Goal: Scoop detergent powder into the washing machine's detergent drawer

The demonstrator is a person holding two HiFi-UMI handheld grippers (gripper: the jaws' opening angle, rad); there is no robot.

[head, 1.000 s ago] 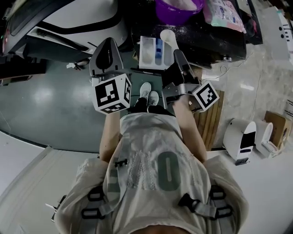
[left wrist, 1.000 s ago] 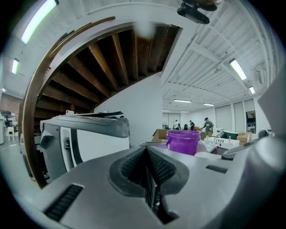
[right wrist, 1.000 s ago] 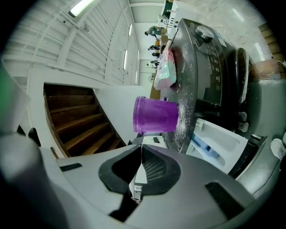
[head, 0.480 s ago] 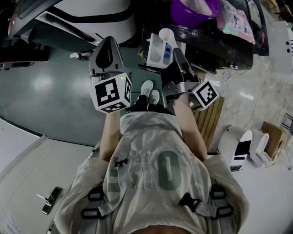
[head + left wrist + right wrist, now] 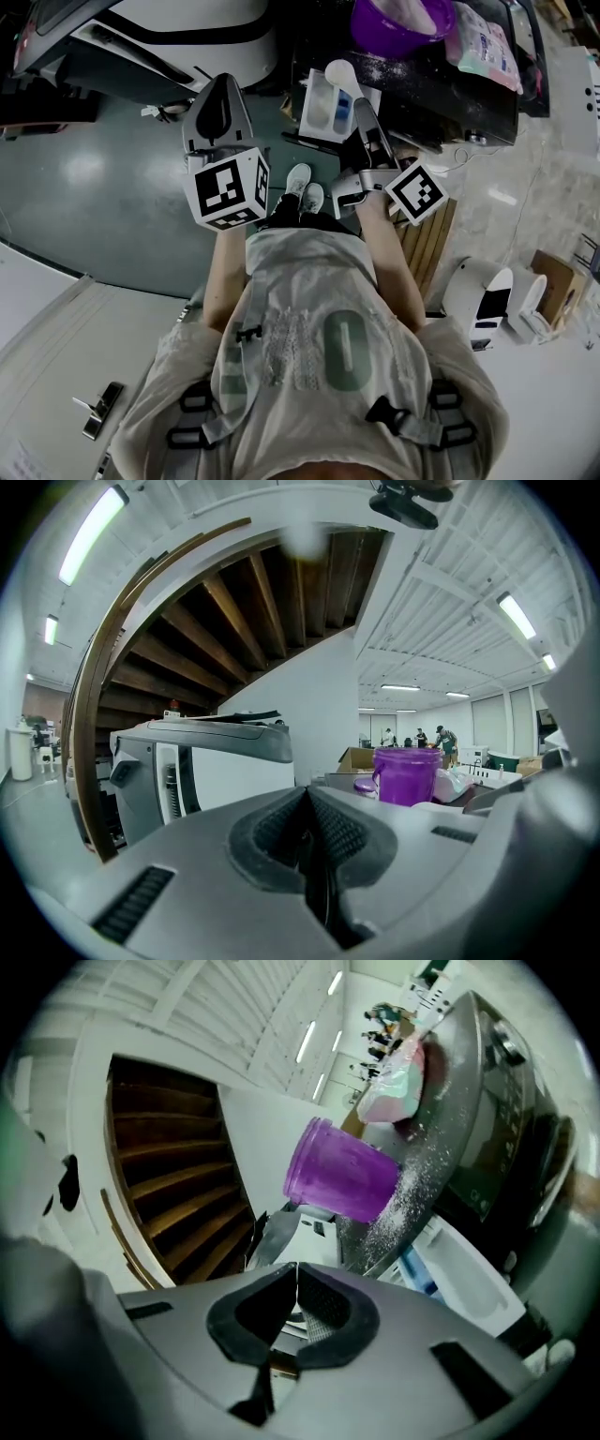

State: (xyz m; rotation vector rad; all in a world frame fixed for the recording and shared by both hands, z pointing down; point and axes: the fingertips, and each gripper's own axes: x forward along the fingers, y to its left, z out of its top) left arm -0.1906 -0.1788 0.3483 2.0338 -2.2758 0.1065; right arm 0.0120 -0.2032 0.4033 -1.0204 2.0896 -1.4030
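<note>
Roughly halfway, I judge: right gripper (image 5: 297,1274) pinches scoop (image 5: 340,75) by open drawer (image 5: 314,111), tipping left to do; left gripper (image 5: 307,797) closed, empty.

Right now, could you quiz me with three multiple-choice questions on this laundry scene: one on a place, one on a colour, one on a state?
1. Where does the purple plastic bucket stand?
A on the floor
B on the dark washing machine's powder-dusted top
C inside the drawer

2. What colour is the pulled-out plastic detergent drawer?
A white with a blue part
B red
C yellow

3. How are the left tongs?
A wide open
B shut and empty
C gripping the bucket

Answers:
1. B, the head view shows the bucket on the speckled top.
2. A, the tray is white with a blue insert.
3. B, the pads meet with nothing between them.
</note>
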